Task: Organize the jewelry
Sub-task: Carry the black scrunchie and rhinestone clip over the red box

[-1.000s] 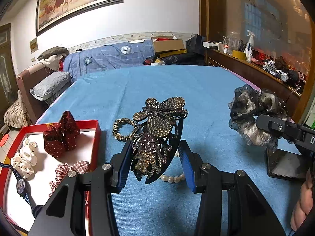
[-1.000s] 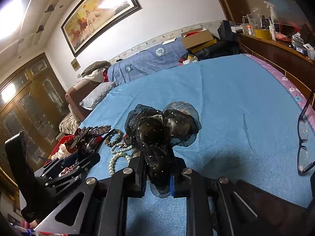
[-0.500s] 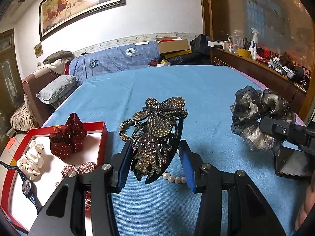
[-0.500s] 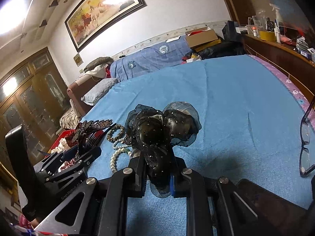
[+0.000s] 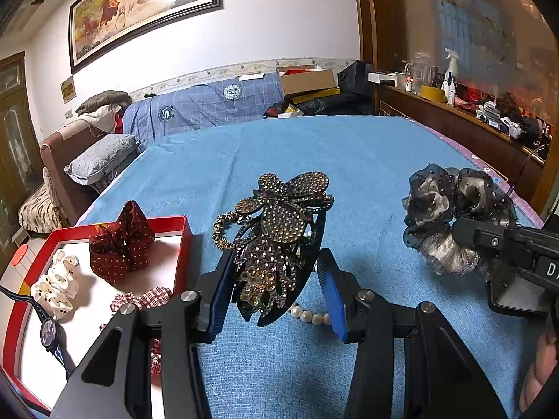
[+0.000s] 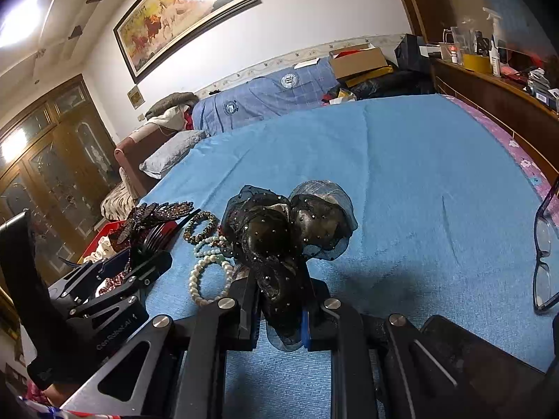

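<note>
My left gripper [image 5: 276, 296] is shut on a rhinestone butterfly hair clip [image 5: 279, 230], held tilted above the blue bedspread [image 5: 349, 160]. From the right wrist view the same clip [image 6: 157, 213] sticks up at the left. My right gripper [image 6: 279, 317] is shut on a black gauze bow hair tie [image 6: 286, 230], also lifted off the bed. That bow [image 5: 454, 216] hangs at the right of the left wrist view. A red tray [image 5: 185, 244] at the left holds a red dotted bow [image 5: 118, 244], a white scrunchie [image 5: 52, 286], a plaid scrunchie [image 5: 139, 300] and a watch [image 5: 49, 331].
A pearl bracelet [image 6: 206, 279] and a brown beaded bracelet [image 6: 199, 227] lie on the bedspread between the two grippers. Glasses [image 6: 545, 255] rest near the bed's right edge. A pillow [image 5: 101, 157] and folded bedding sit at the far end, and a cluttered wooden shelf [image 5: 454, 115] runs along the right.
Both grips are unchanged. The left wrist view has shifted slightly, so the tray now shows a little further right.
</note>
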`<state>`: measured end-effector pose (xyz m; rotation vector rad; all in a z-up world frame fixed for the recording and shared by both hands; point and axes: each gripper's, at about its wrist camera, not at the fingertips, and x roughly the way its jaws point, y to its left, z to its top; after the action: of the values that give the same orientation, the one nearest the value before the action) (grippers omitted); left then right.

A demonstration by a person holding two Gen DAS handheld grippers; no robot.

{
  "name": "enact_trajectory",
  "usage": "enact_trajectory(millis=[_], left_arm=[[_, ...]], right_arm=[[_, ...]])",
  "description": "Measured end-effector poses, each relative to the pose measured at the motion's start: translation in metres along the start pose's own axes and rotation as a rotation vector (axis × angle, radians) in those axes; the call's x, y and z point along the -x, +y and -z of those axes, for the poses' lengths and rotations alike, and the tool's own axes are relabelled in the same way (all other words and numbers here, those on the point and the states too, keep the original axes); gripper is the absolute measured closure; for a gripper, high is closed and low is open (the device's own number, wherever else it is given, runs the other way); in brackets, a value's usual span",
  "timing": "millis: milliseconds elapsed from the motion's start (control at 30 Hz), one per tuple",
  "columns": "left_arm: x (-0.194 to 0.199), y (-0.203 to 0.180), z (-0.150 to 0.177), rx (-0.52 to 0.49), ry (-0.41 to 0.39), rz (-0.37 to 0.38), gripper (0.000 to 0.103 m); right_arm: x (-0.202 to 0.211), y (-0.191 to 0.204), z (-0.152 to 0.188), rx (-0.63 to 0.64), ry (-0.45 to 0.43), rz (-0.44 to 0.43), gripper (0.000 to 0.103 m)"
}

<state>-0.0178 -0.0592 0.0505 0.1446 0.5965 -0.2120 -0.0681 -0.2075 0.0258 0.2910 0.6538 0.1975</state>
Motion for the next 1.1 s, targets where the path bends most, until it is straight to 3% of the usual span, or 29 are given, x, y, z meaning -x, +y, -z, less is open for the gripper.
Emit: enact_trajectory(millis=[467,667,800,933,1100], left_arm=[[0.008,0.003,-0.002,0.013,-0.032,-0.012,0.057],[0.033,0.019,0.003,0.07,-0.04,-0.006,0.057],[0.06,0.044,0.006,0.116,-0.039,0.013,0.057],[0.087,0.081,0.016,0.141,-0.067,-0.062,0.057],[0.097,0.143,0.039,0.232,-0.038,-0.163,0.057]], right_arm=[[-0.006,0.002,0.003,0.016,0.002,0.011,0.085],[-0.007,0.004,0.007,0.019,-0.009,0.028,0.085],[-0.006,0.01,0.01,0.032,-0.012,0.047,0.085],[-0.005,0.018,0.011,0.058,-0.023,0.065,0.085],[-0.003,0.044,0.01,0.043,-0.027,-0.011,0.085]])
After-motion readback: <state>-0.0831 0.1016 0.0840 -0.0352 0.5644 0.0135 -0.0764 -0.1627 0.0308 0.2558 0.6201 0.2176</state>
